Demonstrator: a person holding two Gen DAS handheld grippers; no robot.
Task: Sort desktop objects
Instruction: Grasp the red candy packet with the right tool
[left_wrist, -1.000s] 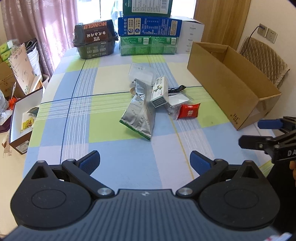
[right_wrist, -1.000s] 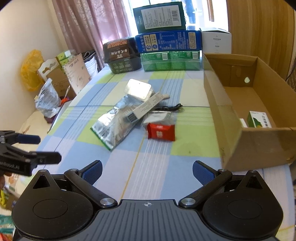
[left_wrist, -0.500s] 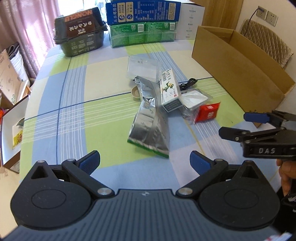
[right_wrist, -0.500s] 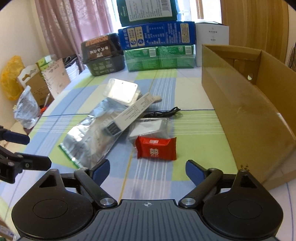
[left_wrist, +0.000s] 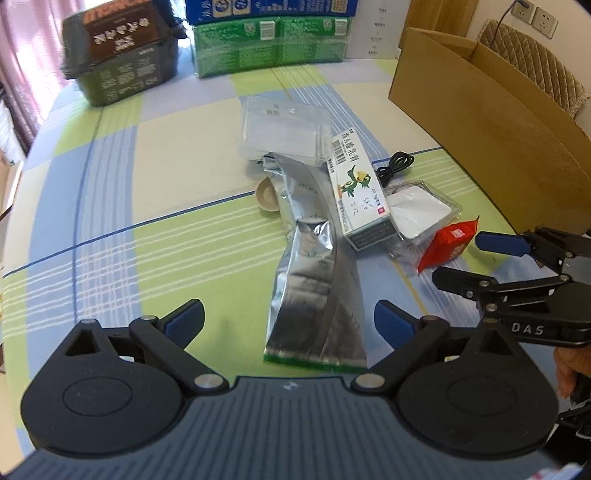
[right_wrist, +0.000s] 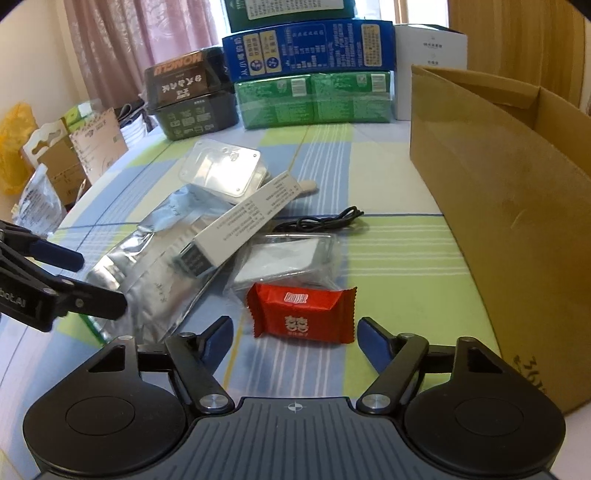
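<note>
Foil pouch (left_wrist: 314, 295) lies lengthwise toward the left gripper (left_wrist: 288, 321).

Beige round thing (left_wrist: 266, 194) half under the foil pouch (left_wrist: 314, 280) (identity unclear)

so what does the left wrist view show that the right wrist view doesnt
Only the left wrist view: a round beige lid beside the silver pouch, wall sockets and a quilted chair back.
Only the right wrist view: a yellow bag and floor clutter beyond the table's left edge.
Both: pouch, red snack packet, black cable, cardboard box.
</note>
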